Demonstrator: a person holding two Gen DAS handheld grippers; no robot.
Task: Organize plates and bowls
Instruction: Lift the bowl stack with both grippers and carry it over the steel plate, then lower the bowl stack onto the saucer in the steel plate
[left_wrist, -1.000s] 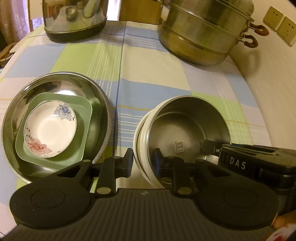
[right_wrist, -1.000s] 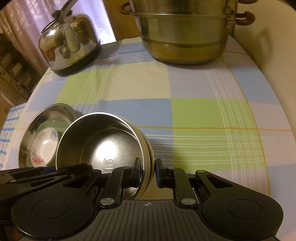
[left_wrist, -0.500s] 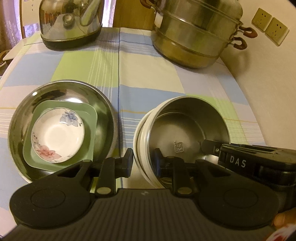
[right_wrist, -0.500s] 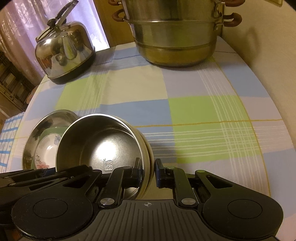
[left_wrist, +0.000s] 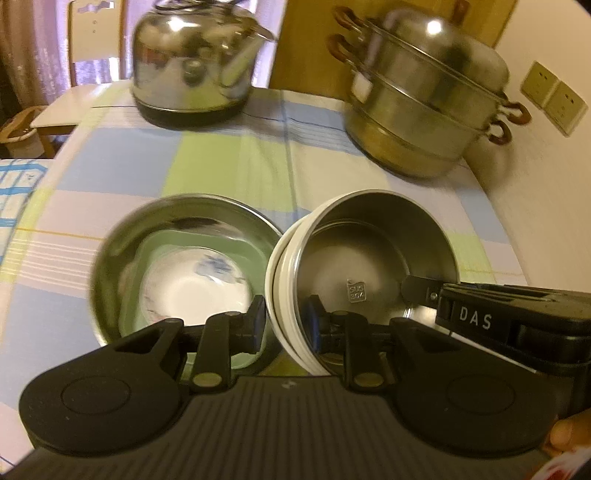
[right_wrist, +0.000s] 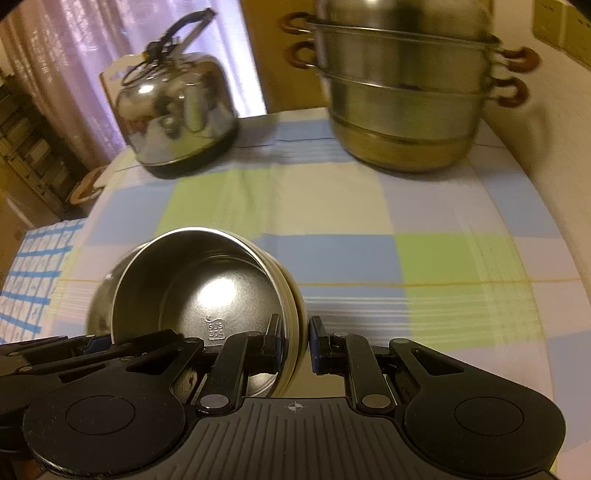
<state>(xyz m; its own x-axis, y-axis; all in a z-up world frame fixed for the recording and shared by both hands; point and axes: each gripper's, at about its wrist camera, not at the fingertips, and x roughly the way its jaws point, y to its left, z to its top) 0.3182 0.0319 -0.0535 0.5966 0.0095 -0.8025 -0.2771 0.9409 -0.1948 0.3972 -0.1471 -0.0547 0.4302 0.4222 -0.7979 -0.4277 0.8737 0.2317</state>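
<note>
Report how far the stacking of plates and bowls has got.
Done: the white floral dish sits in the green square plate, nested in the wide steel basin. In hand: the left gripper and right gripper each clamp the rim of the cream-sided steel bowl, which is tilted beside that stack. Left: setting this bowl down, probably onto the stack.

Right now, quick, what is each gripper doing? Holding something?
Left gripper: shut on the rim of the steel bowl with the white outside.
Right gripper: shut on the same bowl's opposite rim.
</note>
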